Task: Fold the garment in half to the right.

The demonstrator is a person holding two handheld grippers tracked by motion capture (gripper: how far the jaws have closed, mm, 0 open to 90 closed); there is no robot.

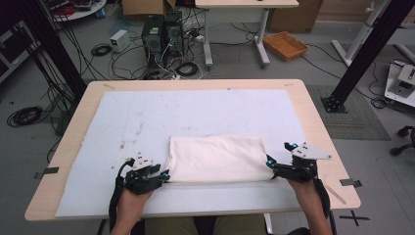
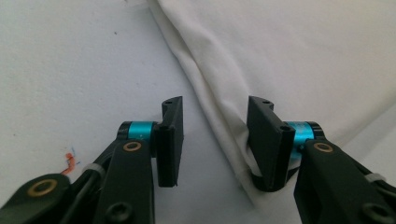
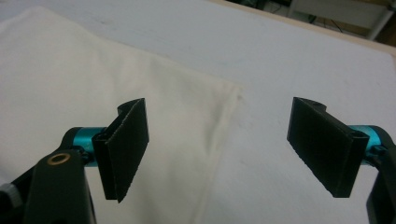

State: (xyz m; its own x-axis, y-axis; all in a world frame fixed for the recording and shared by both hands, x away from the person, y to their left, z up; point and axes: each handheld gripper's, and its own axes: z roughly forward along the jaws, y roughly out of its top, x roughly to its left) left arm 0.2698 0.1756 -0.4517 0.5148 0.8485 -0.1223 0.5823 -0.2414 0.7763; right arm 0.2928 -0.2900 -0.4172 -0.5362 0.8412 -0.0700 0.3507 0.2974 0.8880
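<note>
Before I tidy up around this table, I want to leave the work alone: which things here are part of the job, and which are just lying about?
Part of the job:
- folded white cloth
- left gripper, jaws straddling the cloth's edge
- right gripper, jaws open at the cloth's other end
- pale mat under the cloth

Lying about:
- wicker tray on the floor
- computer towers
- cardboard box

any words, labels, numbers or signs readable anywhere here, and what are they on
None can be read.
Folded white cloth: plain, no print or tag showing.
White table cover: stains and a small orange scribble, not lettering.
Left gripper and right gripper: black jaws, no markings.
Computer towers and small white box on the floor: any labels are too small and blurred.
Black tape cross on the floor: a mark, not text.
</note>
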